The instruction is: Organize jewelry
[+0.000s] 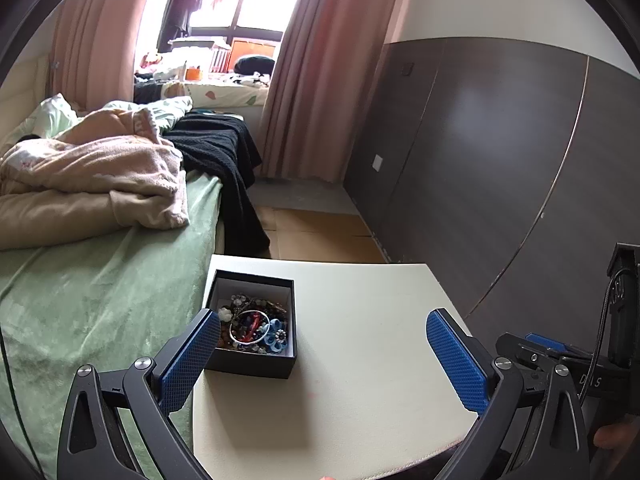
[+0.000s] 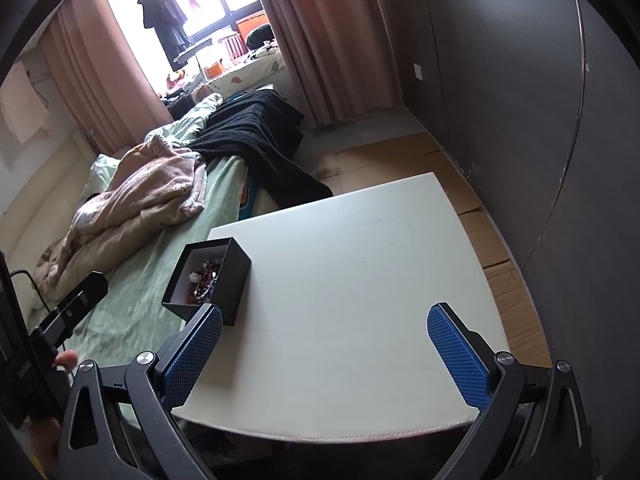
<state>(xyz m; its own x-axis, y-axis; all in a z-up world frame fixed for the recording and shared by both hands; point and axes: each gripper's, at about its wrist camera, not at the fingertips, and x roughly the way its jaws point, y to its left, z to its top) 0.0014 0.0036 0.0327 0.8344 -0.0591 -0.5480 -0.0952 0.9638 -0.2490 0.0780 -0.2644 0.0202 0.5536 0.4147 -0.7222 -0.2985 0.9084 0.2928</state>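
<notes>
Both claws, the left claw (image 1: 323,354) and the right claw (image 2: 325,354), are held spread wide and empty above the white table (image 1: 360,360). The jewelry (image 1: 254,328) is heaped inside a black box (image 1: 256,364) at the table's bed-side edge.

Rumpled bed (image 1: 100,280), pink curtains (image 1: 312,80)

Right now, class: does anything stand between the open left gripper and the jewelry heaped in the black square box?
Nothing visible does. The black square box has no lid, so the jewelry lies exposed from above. The left gripper is open over the bare white table, beside the box.
</notes>
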